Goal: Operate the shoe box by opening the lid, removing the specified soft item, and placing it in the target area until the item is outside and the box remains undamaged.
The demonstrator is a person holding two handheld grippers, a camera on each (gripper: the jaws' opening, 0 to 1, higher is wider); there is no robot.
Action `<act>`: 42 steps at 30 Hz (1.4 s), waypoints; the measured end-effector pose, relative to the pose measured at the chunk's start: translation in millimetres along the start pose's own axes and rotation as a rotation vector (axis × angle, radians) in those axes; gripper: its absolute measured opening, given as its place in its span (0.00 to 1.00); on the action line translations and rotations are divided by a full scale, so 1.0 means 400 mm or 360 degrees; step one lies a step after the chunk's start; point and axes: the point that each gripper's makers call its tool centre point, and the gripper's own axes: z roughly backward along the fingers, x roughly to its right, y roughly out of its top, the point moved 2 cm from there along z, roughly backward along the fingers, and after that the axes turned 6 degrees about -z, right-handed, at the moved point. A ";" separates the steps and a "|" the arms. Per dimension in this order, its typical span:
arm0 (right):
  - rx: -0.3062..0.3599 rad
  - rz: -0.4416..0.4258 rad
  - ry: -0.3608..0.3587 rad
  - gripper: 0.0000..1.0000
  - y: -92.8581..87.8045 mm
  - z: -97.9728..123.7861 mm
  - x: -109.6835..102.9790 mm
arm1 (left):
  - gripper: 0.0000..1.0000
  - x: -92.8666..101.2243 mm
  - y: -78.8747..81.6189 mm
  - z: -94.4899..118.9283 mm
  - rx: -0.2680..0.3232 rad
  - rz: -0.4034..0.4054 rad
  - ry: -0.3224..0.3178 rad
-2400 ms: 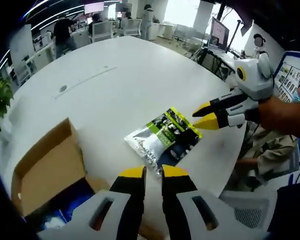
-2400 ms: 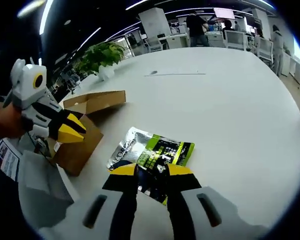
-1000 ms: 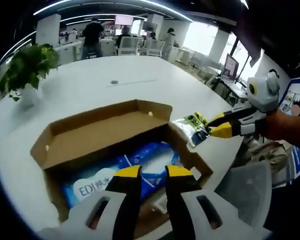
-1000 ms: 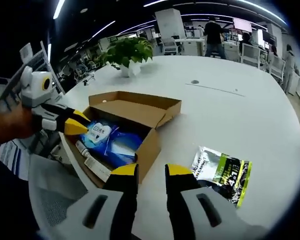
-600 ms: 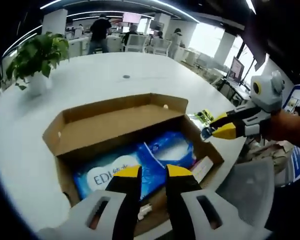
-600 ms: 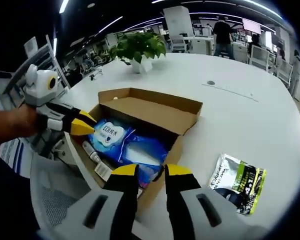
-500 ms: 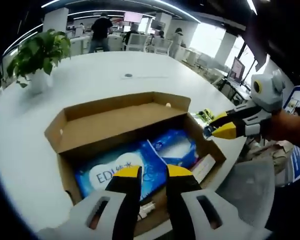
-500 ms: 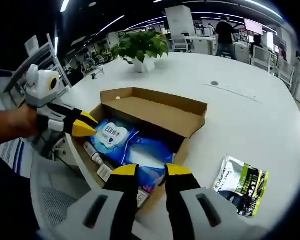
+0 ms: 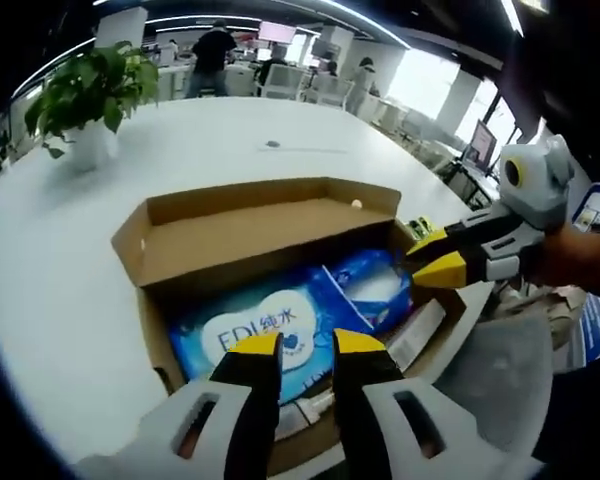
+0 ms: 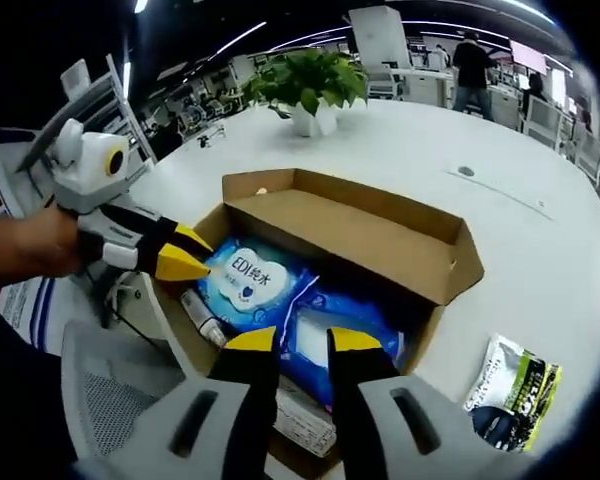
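Observation:
The brown cardboard shoe box point(image 9: 270, 235) point(image 10: 360, 230) stands with its lid folded back on the white table. Inside lie a blue-and-white wipes pack point(image 9: 260, 330) point(image 10: 248, 280) and a second blue soft pack point(image 9: 372, 288) point(image 10: 325, 335). My left gripper point(image 9: 307, 350) point(image 10: 185, 255) hovers over the wipes pack at the box's near edge, its jaws slightly apart with nothing between them. My right gripper point(image 10: 302, 342) point(image 9: 435, 258) hangs above the second blue pack, open and holding nothing. A green-and-silver pouch point(image 10: 515, 400) rests on the table beside the box.
A small tube point(image 10: 202, 315) and a white carton point(image 9: 415, 335) point(image 10: 300, 420) lie along the box's near side. A potted plant point(image 9: 85, 100) point(image 10: 310, 85) stands at the table's far side. A grey mesh chair point(image 9: 500, 390) point(image 10: 110, 400) sits below the table edge.
Both views have swung from the pouch to the box and closed in over its opening. The pouch stays on the table where it lay 2.4 s ago.

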 end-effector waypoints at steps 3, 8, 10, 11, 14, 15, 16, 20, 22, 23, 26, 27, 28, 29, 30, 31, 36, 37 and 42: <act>-0.0023 0.0020 0.0026 0.17 0.001 -0.030 -0.019 | 0.16 -0.009 -0.010 0.001 -0.0013 0.0008 0.0002; -0.0071 0.0030 0.0059 0.16 -0.009 -0.071 -0.041 | 0.16 -0.019 -0.023 0.001 -0.0028 0.0027 -0.0006; -0.0097 0.0038 0.0065 0.16 -0.016 -0.084 -0.044 | 0.16 -0.023 -0.024 0.000 -0.0020 0.0029 -0.0009; -0.0106 0.0041 0.0067 0.16 -0.019 -0.089 -0.045 | 0.16 -0.026 -0.026 -0.001 -0.0025 0.0038 -0.0012; -0.0138 0.0053 0.0064 0.16 -0.028 -0.106 -0.042 | 0.16 -0.033 -0.031 -0.002 -0.0021 0.0050 -0.0014; -0.0158 0.0054 0.0063 0.16 -0.033 -0.111 -0.040 | 0.16 -0.036 -0.034 -0.003 -0.0022 0.0057 -0.0015; -0.0167 0.0056 0.0061 0.16 -0.035 -0.115 -0.039 | 0.16 -0.038 -0.038 -0.004 -0.0022 0.0069 -0.0018; -0.0208 0.0073 0.0056 0.16 -0.049 -0.130 -0.034 | 0.16 -0.035 -0.046 -0.004 -0.0029 0.0073 -0.0027; -0.0214 0.0068 0.0061 0.16 -0.050 -0.136 -0.034 | 0.16 -0.035 -0.048 -0.003 -0.0025 0.0081 -0.0030; -0.0216 0.0066 0.0063 0.16 -0.050 -0.138 -0.035 | 0.16 -0.036 -0.049 -0.003 -0.0025 0.0083 -0.0030; -0.0221 0.0072 0.0068 0.16 -0.048 -0.146 -0.038 | 0.16 -0.037 -0.056 -0.005 -0.0027 0.0096 -0.0035; -0.0223 0.0074 0.0068 0.16 -0.048 -0.150 -0.038 | 0.16 -0.037 -0.060 -0.007 -0.0032 0.0098 -0.0038; -0.0231 0.0075 0.0069 0.16 -0.050 -0.156 -0.037 | 0.16 -0.037 -0.062 -0.007 -0.0034 0.0099 -0.0038; -0.0234 0.0074 0.0069 0.16 -0.050 -0.159 -0.036 | 0.16 -0.037 -0.064 -0.006 -0.0039 0.0103 -0.0041; -0.0237 0.0067 0.0069 0.16 -0.050 -0.163 -0.036 | 0.16 -0.037 -0.064 -0.006 -0.0035 0.0104 -0.0043; -0.0238 0.0065 0.0070 0.15 -0.049 -0.167 -0.035 | 0.16 -0.038 -0.066 -0.006 -0.0038 0.0104 -0.0043; -0.0246 0.0028 0.0066 0.14 -0.039 -0.192 -0.032 | 0.16 -0.040 -0.069 -0.005 -0.0039 0.0105 -0.0046; -0.0248 0.0021 0.0065 0.14 -0.036 -0.199 -0.033 | 0.16 -0.041 -0.070 -0.005 -0.0043 0.0105 -0.0050; -0.0272 0.0004 0.0052 0.12 -0.029 -0.227 -0.034 | 0.16 -0.047 -0.077 -0.006 -0.0050 0.0113 -0.0055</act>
